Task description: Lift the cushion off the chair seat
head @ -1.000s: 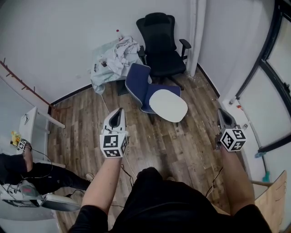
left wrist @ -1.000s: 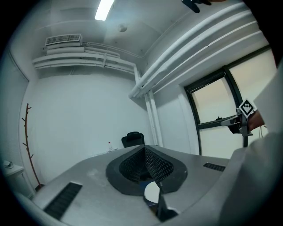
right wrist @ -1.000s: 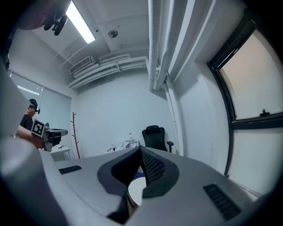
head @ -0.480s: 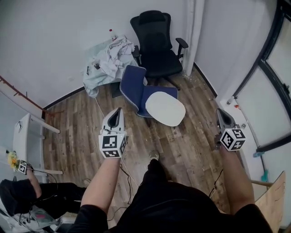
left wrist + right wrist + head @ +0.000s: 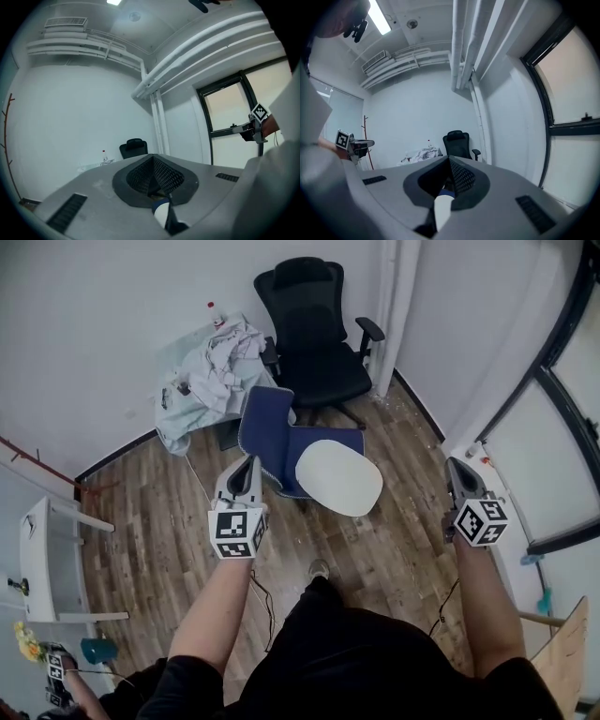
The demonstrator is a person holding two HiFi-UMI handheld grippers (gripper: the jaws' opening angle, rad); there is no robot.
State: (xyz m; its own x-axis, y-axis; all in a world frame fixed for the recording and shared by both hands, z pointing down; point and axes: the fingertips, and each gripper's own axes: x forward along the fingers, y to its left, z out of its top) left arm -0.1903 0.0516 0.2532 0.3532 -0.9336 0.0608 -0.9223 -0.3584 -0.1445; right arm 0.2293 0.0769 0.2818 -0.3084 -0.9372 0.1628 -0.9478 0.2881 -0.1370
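A white oval cushion (image 5: 339, 479) lies on the seat of a blue chair (image 5: 265, 424) on the wooden floor, in the middle of the head view. My left gripper (image 5: 248, 462) is held in the air just left of the cushion, pointing level toward the chair, jaws shut and empty. Off to the right of the cushion and well apart from it, my right gripper (image 5: 454, 464) is also shut and empty. In the left gripper view a sliver of white cushion (image 5: 161, 214) shows below the shut jaws; the right gripper view shows the same cushion (image 5: 442, 209).
A black office chair (image 5: 314, 324) stands behind the blue one by the wall. A table heaped with clothes (image 5: 202, 367) is at the back left, a white table (image 5: 54, 549) at the left. Dark window frames (image 5: 539, 381) and a wooden board (image 5: 562, 652) line the right.
Both grippers have moved forward toward the blue chair, which now sits closer and lower in the head view. The person seated at the lower left has slid almost out of view.
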